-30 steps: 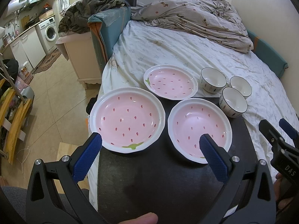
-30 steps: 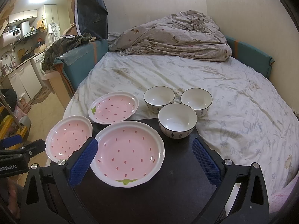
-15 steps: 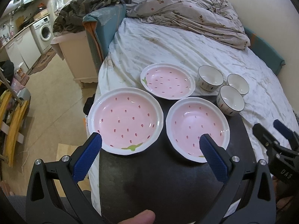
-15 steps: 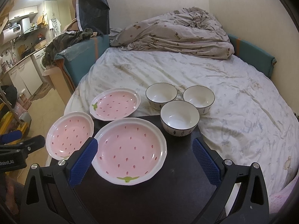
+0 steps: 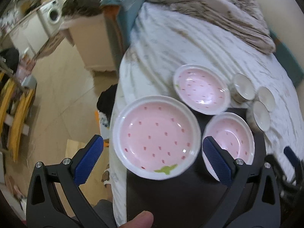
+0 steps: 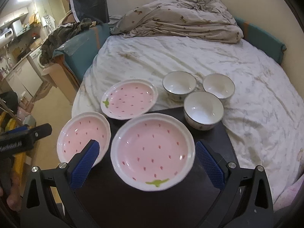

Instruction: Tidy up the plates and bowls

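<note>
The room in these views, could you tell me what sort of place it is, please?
Probably a small studio flat: a bed with a rumpled duvet fills most of it, and a washing machine under a counter stands just beyond. The strawberry plates lie on a dark table.

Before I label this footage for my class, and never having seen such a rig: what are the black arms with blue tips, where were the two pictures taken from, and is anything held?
They are hand-held grippers, one in each of a person's hands, each with a camera looking along its blue-padded fingers. One picture looks out from the left gripper, the other from the right gripper. Both are open and hold nothing. Ahead are three pink strawberry plates: a left plate, a middle plate and a far plate. Three white bowls cluster nearby, on a dark tabletop and a bed.
</note>
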